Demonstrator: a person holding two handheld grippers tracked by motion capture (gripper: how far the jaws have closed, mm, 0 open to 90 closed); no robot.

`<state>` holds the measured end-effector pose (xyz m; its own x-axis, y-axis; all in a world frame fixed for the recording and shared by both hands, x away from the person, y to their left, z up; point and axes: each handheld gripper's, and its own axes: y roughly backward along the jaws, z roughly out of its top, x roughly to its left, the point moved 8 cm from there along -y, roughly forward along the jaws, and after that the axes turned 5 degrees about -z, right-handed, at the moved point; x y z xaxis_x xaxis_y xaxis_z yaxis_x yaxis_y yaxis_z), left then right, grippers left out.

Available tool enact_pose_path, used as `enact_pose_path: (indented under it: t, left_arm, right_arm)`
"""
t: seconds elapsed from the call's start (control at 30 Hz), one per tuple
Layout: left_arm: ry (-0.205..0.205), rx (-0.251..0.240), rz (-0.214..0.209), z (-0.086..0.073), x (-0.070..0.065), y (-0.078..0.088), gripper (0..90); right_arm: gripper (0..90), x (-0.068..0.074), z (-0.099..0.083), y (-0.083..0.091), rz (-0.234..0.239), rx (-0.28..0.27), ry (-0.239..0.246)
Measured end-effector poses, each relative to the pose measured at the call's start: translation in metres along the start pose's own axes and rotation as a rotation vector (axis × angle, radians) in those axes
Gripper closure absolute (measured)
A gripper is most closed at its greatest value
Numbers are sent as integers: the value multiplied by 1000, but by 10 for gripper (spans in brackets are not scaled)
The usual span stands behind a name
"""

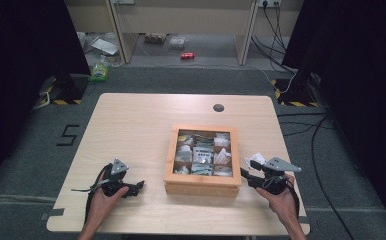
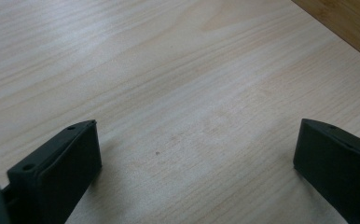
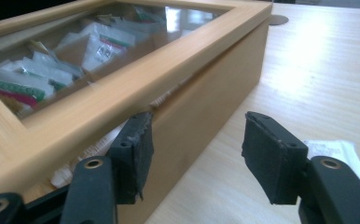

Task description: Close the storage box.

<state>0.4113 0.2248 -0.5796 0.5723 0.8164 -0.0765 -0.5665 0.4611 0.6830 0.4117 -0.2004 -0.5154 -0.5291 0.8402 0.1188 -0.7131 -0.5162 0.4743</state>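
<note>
Nearest the camera in the high view: two hands entering from the bottom edge, each bearing one tool. Left tool (image 1: 140, 185) low over the pale wooden counter (image 1: 131, 125), pointed toward the wooden box (image 1: 202, 183); jaws spread wide in the left gripper view, bare counter grain between them, nothing held, nothing pressed; corner of the box just visible at upper right of that view, well apart from the jaws. Right tool (image 3: 194, 156) at the right side of the box, near its front corner; jaws apart, roughly three-quarters of full spread, nothing clamped. In the right gripper view, one jaw close against the box's side wall just under the overhanging lid frame, contact not certain; other jaw out over open counter, clear of the box. Box: light wood, closed, glass-paned lid, standing right of centre on the counter, compartments inside packed with small white and coloured sachets (image 3: 96, 44). Strip of white paper showing in the seam under the lid beside the near jaw. One loose white packet (image 1: 255, 160) flat on the counter, right of the box, just beside the right tool. Small dark round disc (image 1: 218, 107) set in the counter beyond the box, near the far edge.
</note>
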Motion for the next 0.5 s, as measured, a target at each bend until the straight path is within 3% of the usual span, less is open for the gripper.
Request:
enact_pose_path:
  t: [0.03,0.1,0.23,0.5]
  left_arm:
    - [2,-1,-1,0,0,0,1]
    - [1,0,0,0,0,0,1]
    - [1,-1,-1,0,0,0,1]
    - [1,0,-1,0,0,0,1]
  right_arm:
    - [422,0,0,1,19,-8,-25]
    - [421,1,3,1,15,-10,-7]
    - [414,2,5,3,24,-14,-17]
    - [407,-7,1,2,-25,8,-22]
